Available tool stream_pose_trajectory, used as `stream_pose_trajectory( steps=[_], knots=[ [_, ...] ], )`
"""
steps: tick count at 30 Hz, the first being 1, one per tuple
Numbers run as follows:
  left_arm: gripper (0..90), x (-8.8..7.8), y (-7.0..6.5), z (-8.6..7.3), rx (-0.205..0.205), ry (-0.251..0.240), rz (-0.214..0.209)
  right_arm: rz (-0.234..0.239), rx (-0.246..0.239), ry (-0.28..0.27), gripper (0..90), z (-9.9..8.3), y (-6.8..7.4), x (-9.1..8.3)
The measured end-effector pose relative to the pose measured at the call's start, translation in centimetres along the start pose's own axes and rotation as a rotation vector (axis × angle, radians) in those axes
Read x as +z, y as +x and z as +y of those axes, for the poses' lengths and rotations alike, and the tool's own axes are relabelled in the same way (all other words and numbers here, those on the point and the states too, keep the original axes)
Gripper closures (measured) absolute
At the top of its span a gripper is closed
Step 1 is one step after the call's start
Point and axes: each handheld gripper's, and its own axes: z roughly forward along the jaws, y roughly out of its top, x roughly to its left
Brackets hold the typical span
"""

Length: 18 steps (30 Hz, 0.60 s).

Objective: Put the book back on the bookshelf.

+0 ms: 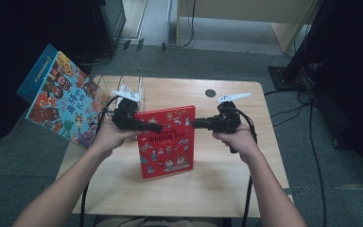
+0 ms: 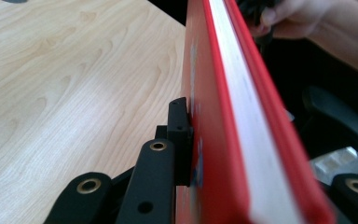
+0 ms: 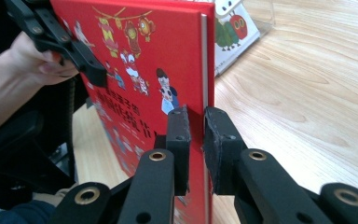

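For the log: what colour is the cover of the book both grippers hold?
Red, with small cartoon figures printed on it; the red book shows best in the right gripper view.

floor (image 1: 227, 61): grey carpet | table (image 1: 227, 179): light wood | light wooden furniture (image 1: 246, 14) behind | dark surroundings

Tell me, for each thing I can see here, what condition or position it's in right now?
Red hardcover picture book: closed, held upright above the table, gripped at both side edges.
Left gripper: shut on the book's edge.
Right gripper: shut on the book's opposite edge.
Blue illustrated picture book: closed, leaning tilted at the table's left side.
Clear plastic book stand: upright on the table.
Light wooden table: bearing the stand.
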Motion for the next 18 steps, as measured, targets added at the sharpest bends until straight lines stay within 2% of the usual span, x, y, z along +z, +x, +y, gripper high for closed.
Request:
stream_pose_trajectory(
  steps=[1,2,5,8,10,11,14,18],
  knots=[
    [79.8,-0.1,0.0,0.0,-0.015,-0.010,-0.013,0.005,0.003,0.001,80.7,0.0,0.0,0.0],
    [80.0,-0.1,0.0,0.1,-0.011,-0.005,-0.011,0.007,0.003,-0.002,80.6,0.0,0.0,0.0],
    [80.2,-0.4,-0.1,0.2,-0.022,-0.033,-0.017,0.018,-0.004,-0.008,78.3,-0.1,-0.1,-0.2],
    [80.2,-1.2,0.0,0.3,-0.031,-0.051,0.002,0.004,0.007,-0.010,74.4,-0.4,-0.4,-0.5],
    [80.2,-1.6,0.0,0.3,-0.038,-0.061,0.010,-0.009,0.012,-0.020,71.7,-0.8,-0.7,-0.8],
    [80.2,-1.8,0.0,0.3,-0.036,-0.062,0.013,-0.019,0.020,-0.023,66.6,-1.2,-1.0,-1.0],
    [80.2,-2.1,0.1,0.3,-0.043,-0.072,0.023,-0.052,0.029,0.001,59.6,-2.1,-1.6,-0.8],
    [80.1,-2.4,0.0,0.3,-0.043,-0.077,0.034,-0.111,0.010,0.018,58.8,-3.5,-2.2,-0.4]
  ],
)
